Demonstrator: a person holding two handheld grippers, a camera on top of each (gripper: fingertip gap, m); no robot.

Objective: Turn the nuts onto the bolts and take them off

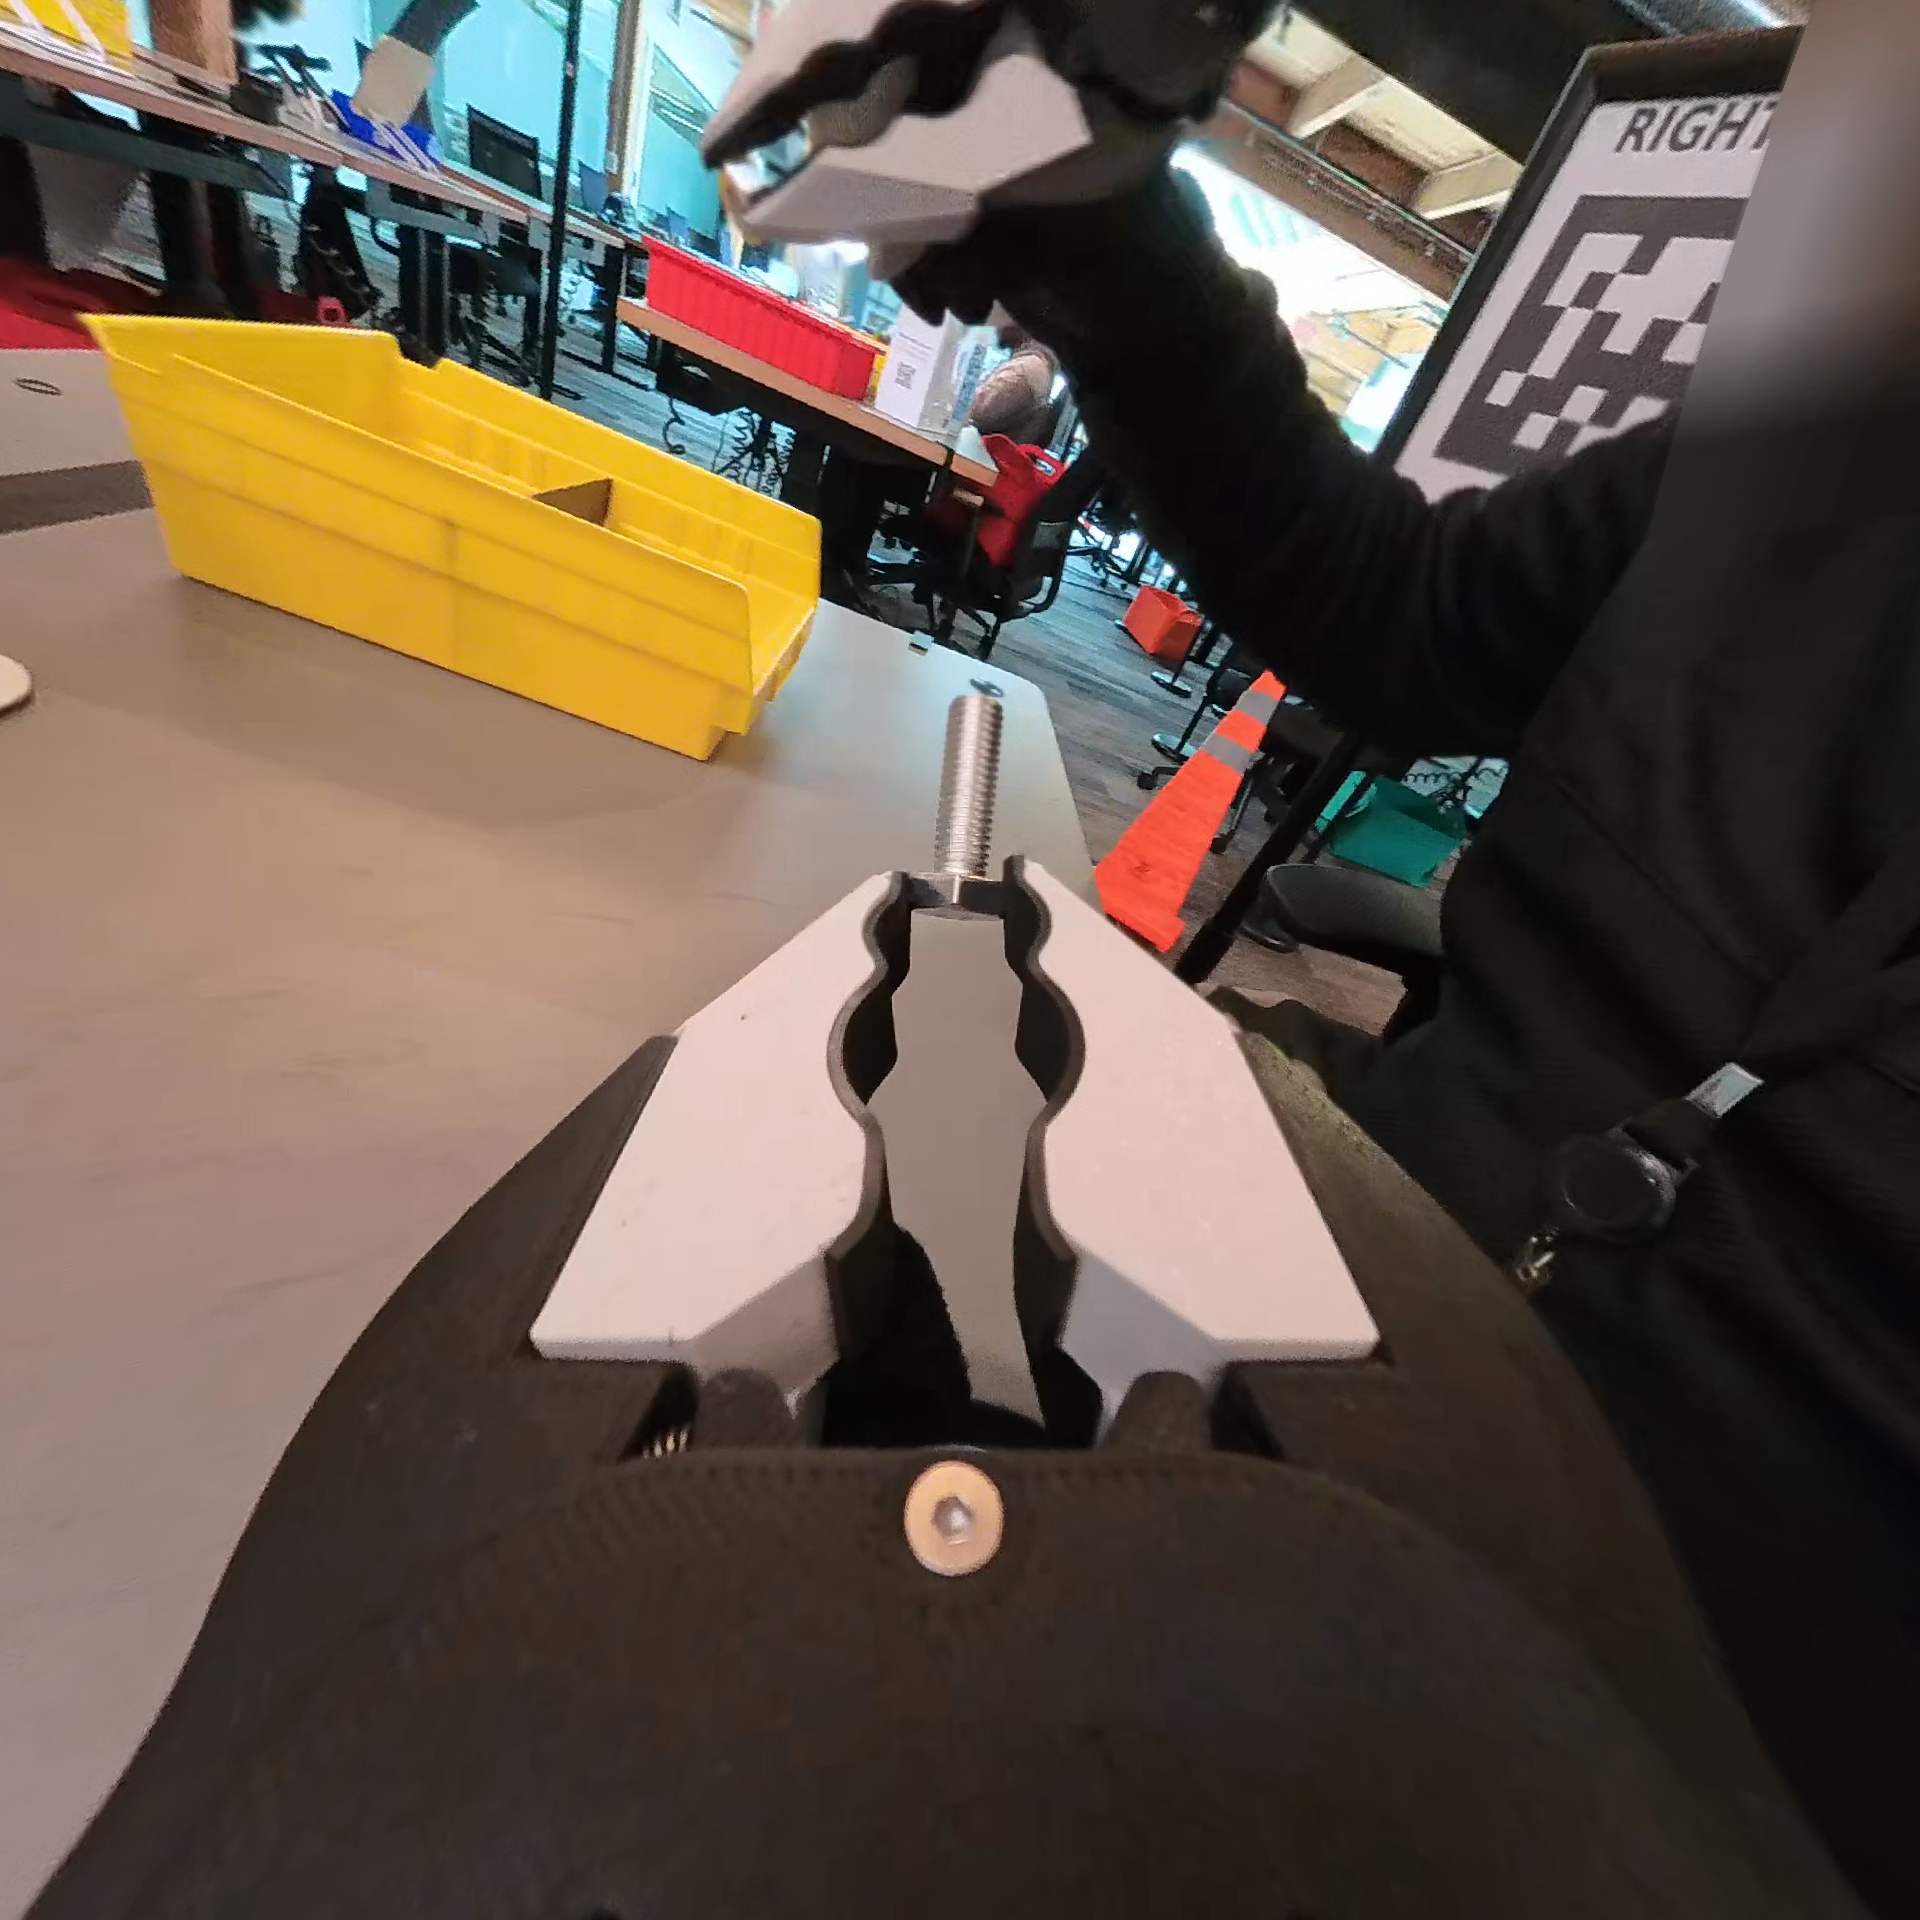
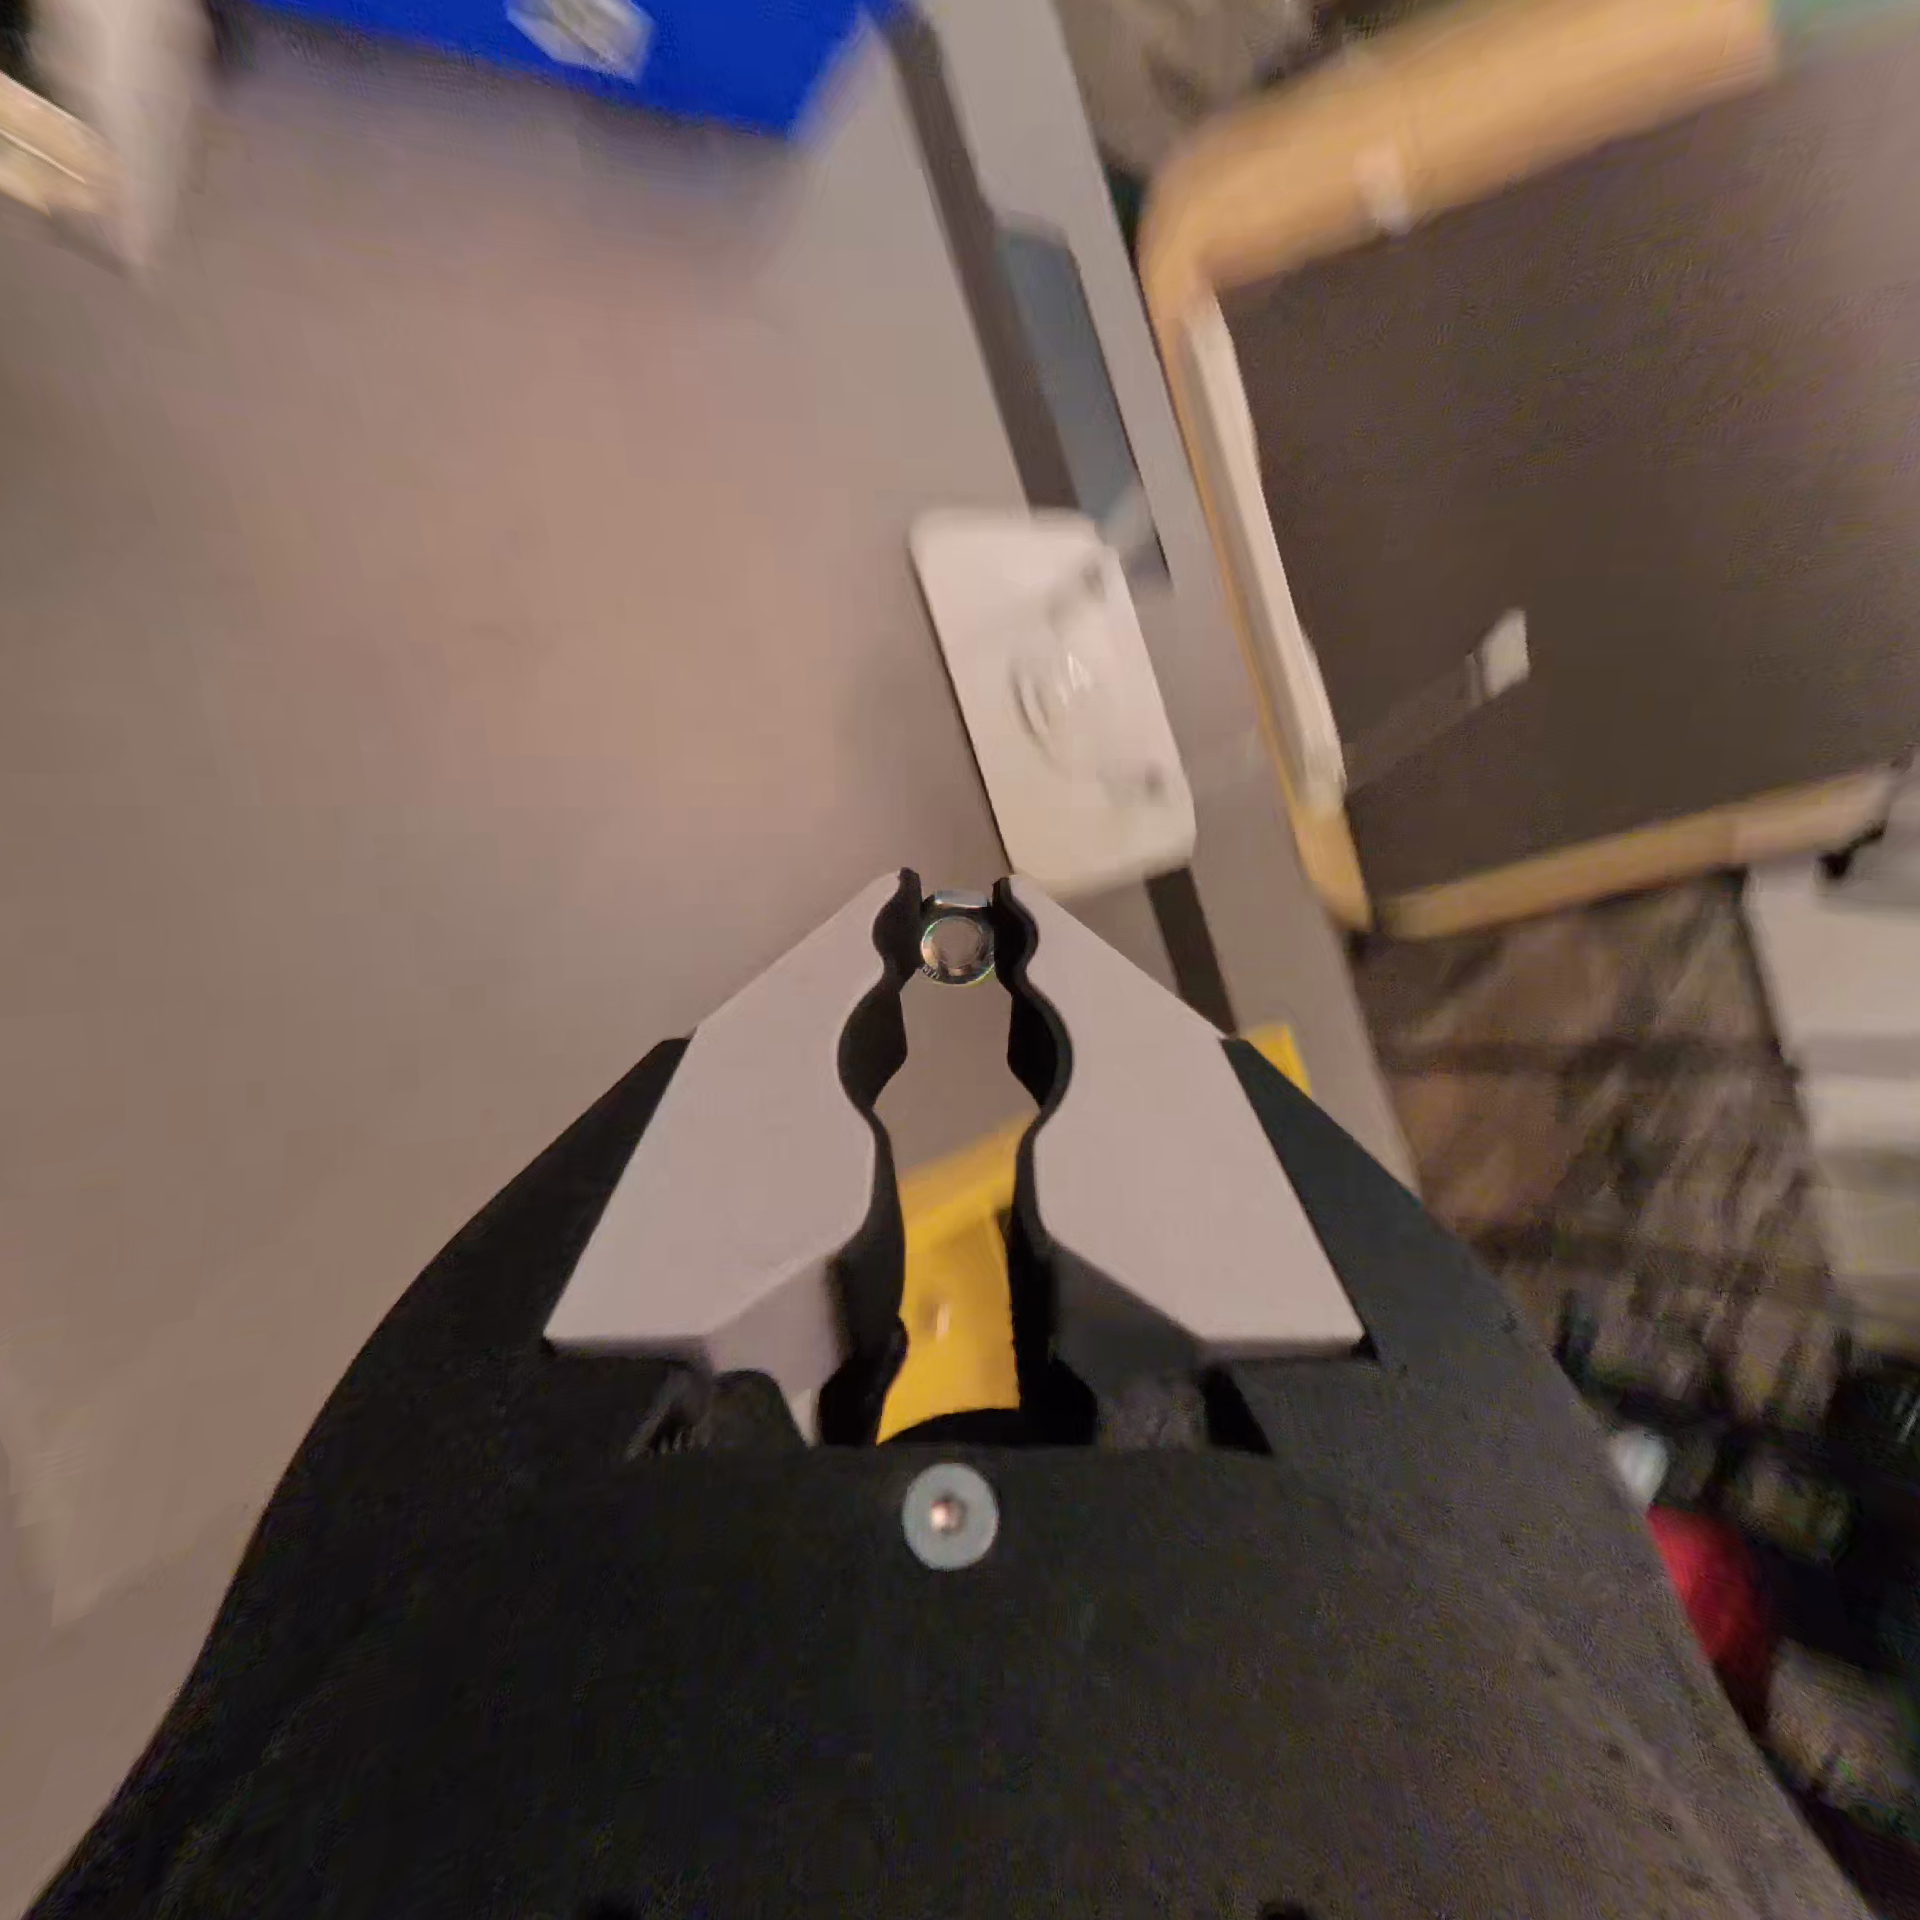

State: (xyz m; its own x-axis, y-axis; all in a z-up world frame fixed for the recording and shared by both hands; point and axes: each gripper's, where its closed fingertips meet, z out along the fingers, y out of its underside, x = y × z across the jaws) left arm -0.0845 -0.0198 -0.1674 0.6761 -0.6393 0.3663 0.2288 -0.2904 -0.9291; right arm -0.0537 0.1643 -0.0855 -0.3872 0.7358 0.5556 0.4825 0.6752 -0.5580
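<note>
Left gripper (image 1: 958, 896) nearly closed, tips pinching bolt (image 1: 967, 784) by its head, thread upright over grey table (image 1: 312, 883). Yellow bin (image 1: 457, 520) behind, apart. Right gripper (image 2: 958, 909) raised well above, clamping nut (image 2: 958, 950) at tips; background blurred. Black sleeve (image 1: 1299, 499) crosses right side.
</note>
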